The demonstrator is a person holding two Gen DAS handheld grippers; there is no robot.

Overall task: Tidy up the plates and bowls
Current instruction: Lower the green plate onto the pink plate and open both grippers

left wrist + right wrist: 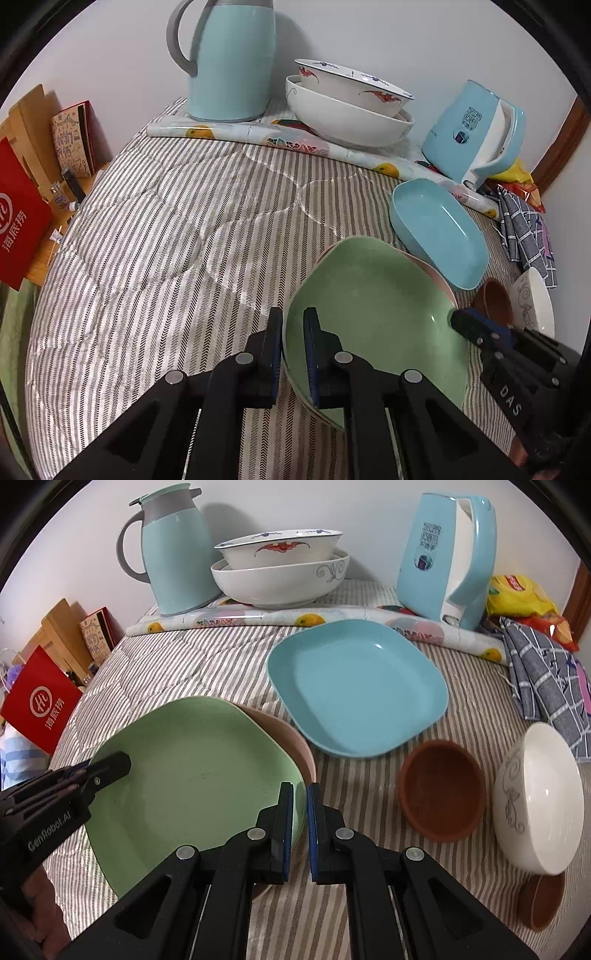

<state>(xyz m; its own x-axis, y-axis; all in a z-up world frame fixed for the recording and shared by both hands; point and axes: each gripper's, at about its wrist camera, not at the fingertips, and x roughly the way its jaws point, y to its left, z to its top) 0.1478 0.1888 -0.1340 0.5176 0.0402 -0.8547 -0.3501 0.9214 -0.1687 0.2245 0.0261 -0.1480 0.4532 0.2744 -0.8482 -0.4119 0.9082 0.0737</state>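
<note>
Your left tongs (293, 354) and right tongs (299, 827) both clamp the green plate's (192, 771) rim.
It sits on a pink plate (288, 734) on the striped counter (166, 229), beside the blue dish (354, 686).

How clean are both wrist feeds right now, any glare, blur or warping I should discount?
Left wrist view: heavy fisheye bending with black corners; small glare spot on the green plate, which the left hand-held gripper clamps; focus is sharp. Right wrist view: same barrel warp, soft even light; highlights on the blue plate and white bowl.
</note>
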